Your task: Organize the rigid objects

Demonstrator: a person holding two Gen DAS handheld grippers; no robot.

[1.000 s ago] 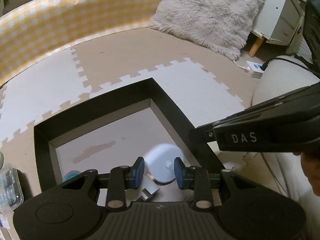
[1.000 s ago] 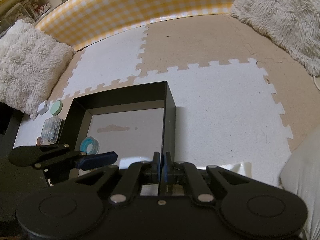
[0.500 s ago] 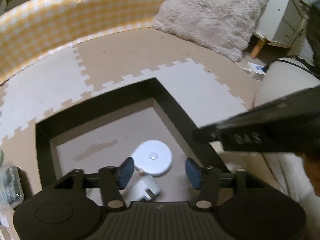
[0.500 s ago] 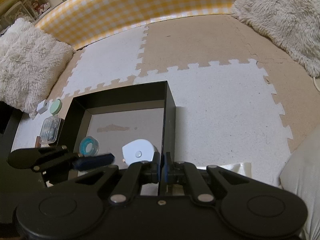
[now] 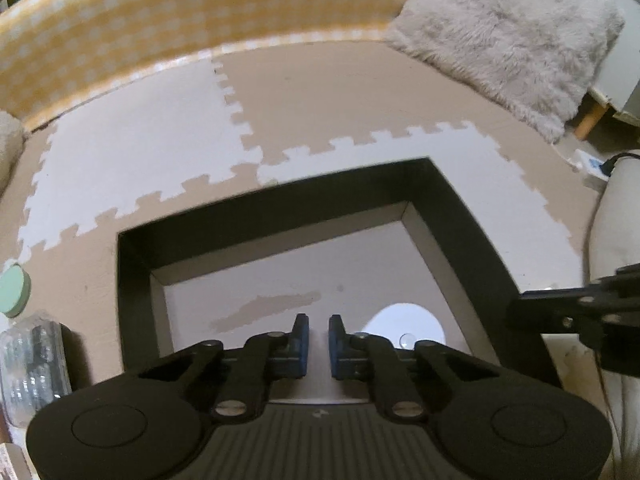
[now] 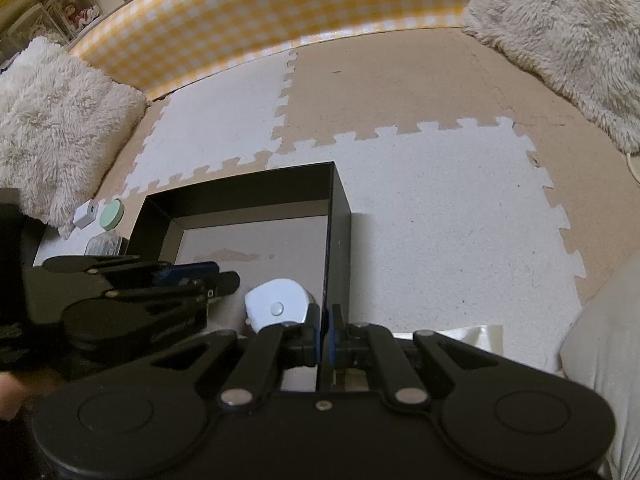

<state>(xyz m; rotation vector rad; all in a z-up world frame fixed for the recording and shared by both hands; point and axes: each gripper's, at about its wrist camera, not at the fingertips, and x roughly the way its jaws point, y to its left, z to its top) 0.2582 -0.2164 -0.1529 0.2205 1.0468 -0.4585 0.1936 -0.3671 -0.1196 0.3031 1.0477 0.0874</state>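
A black box (image 5: 460,216) with a grey floor stands on the foam mat. A white round device (image 5: 404,326) lies on that floor near the right wall, also visible as the white device (image 6: 278,304) in the right wrist view. My left gripper (image 5: 318,340) hovers over the box floor to the left of the device, shut, with nothing between its blue pads. My right gripper (image 6: 325,332) is shut on the thin right wall of the box (image 6: 338,216). From the right wrist camera the left gripper (image 6: 224,280) covers the box's near left corner.
Left of the box lie a mint-green round item (image 5: 14,288), a clear plastic case (image 5: 32,364) and a small white cube (image 6: 85,214). Fluffy cushions (image 5: 508,28) (image 6: 52,120) and a yellow checked barrier (image 6: 280,12) ring the mat. A foil packet (image 6: 472,336) lies right of the box.
My left gripper opened and left the white device on the box floor, then shut and shifted left of it. The right gripper kept still on the box wall.
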